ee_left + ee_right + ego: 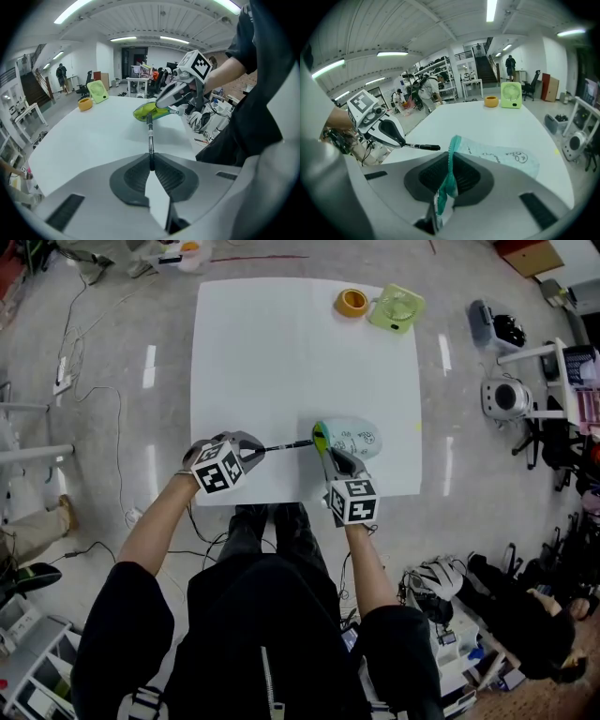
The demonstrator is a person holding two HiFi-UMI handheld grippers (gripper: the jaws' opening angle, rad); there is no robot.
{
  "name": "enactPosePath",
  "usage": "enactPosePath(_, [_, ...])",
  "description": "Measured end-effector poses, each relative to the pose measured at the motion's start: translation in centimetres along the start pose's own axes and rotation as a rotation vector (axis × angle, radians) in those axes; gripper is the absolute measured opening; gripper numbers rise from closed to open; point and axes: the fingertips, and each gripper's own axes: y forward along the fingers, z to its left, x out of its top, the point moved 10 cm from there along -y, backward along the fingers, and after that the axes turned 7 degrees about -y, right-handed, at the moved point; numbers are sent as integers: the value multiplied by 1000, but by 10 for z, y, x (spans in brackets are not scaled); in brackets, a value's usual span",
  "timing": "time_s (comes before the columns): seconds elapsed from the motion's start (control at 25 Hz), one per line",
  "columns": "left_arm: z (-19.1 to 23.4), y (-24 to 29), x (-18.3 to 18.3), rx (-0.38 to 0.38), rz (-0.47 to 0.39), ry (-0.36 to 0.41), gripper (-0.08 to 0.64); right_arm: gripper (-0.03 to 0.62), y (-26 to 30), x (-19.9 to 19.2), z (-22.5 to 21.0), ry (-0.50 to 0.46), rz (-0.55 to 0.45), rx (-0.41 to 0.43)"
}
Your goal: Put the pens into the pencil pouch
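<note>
A pale green pencil pouch (352, 439) with black doodles lies on the white table (281, 352) near its front edge. My right gripper (337, 463) is shut on the pouch's teal zipper edge (451, 159) and holds the mouth up. My left gripper (253, 452) is shut on the rear end of a black pen (289, 444). The pen (150, 136) points at the yellow-green opening of the pouch (149, 110), its tip at or just inside the mouth. In the right gripper view the pen (423, 146) juts from the left gripper (399, 140) toward the pouch (501, 154).
A yellow tape roll (352, 303) and a small green fan (397, 308) stand at the table's far right corner. Cables, boxes and gear (506, 399) lie on the floor around the table. The person's legs are at the front edge.
</note>
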Motion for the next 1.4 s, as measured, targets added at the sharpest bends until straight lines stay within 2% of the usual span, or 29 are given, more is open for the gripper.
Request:
enactPosePath(0.68, [-2, 58, 48, -106, 111, 85, 49, 38, -2, -5, 3, -13, 9, 13])
enactPosePath(1.16, [-4, 82, 72, -145, 114, 110, 49, 38, 0, -7, 1, 10, 7, 24])
enactPosePath(1.4, [-8, 92, 81, -157, 78, 99, 49, 38, -3, -7, 0, 19, -8, 29])
